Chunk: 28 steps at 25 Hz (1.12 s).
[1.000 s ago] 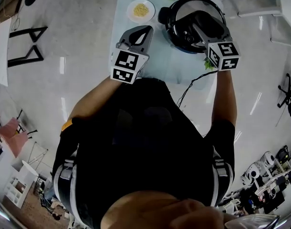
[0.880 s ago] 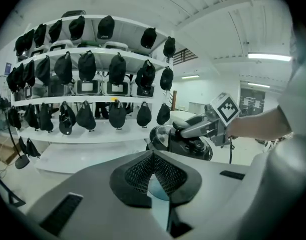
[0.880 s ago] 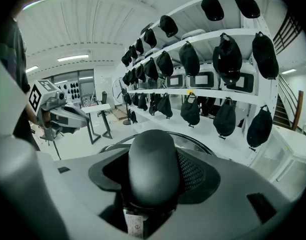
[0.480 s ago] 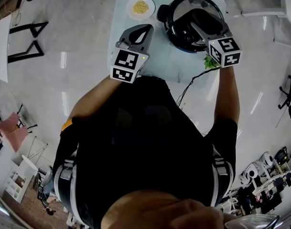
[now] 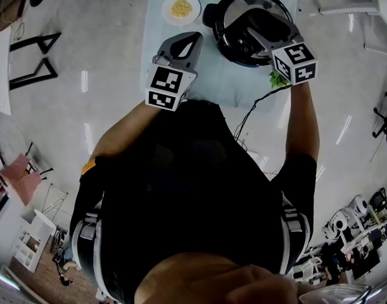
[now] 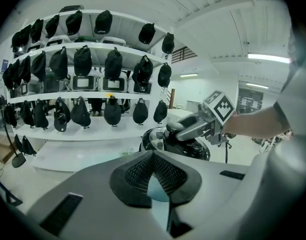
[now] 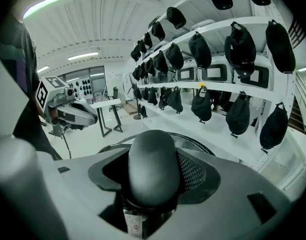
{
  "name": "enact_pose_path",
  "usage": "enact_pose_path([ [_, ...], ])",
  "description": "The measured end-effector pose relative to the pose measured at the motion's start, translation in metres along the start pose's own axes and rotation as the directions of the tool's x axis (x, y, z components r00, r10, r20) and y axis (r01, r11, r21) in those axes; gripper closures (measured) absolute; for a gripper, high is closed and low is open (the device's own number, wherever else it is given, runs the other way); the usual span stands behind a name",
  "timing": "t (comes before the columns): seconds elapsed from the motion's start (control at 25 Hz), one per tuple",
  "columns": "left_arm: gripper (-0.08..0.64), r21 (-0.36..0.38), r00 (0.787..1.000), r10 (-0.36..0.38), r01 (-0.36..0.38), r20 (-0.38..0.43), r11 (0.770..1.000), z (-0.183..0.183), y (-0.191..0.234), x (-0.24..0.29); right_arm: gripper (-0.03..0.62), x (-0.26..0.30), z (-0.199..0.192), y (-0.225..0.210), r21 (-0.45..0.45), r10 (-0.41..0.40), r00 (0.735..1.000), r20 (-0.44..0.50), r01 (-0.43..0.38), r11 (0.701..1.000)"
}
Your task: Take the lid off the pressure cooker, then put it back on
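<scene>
Right hand-held gripper [image 5: 252, 34] is clamped on the black handle [image 7: 154, 166] of the lid [image 5: 269, 8]. The lid looks seated on the pressure cooker [image 5: 218, 19], but the gripper hides part of the rim. The cooker stands on the bench [image 5: 212, 75] beside a plate [image 5: 181, 8] of yellow food. Left hand-held gripper [image 5: 195, 38] hovers over the bench's near-left part, jaw tips pressed together with nothing between.
</scene>
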<state>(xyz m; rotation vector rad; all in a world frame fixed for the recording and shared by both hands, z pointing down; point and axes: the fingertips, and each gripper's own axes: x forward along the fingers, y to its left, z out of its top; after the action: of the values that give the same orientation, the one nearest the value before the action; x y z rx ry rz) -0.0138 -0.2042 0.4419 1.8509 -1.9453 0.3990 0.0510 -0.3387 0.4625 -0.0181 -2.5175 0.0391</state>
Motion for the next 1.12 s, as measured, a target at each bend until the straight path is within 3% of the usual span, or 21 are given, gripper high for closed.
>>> enact_pose_path([
  [0.44,0.552,-0.007,1.0,-0.015,0.015,-0.009,1.0,-0.0046,-0.0013,0.0036,0.298,0.0075,-0.0034,-0.0012,-0.003,0.066,0.998,-0.014,-0.066,0.998],
  [1.12,0.553,-0.015,1.0,-0.03,0.03,-0.009,0.999,-0.0033,0.0003,0.0079,0.302,0.0072,-0.0049,-0.0057,0.015,-0.064,0.998,-0.003,0.064,0.998],
])
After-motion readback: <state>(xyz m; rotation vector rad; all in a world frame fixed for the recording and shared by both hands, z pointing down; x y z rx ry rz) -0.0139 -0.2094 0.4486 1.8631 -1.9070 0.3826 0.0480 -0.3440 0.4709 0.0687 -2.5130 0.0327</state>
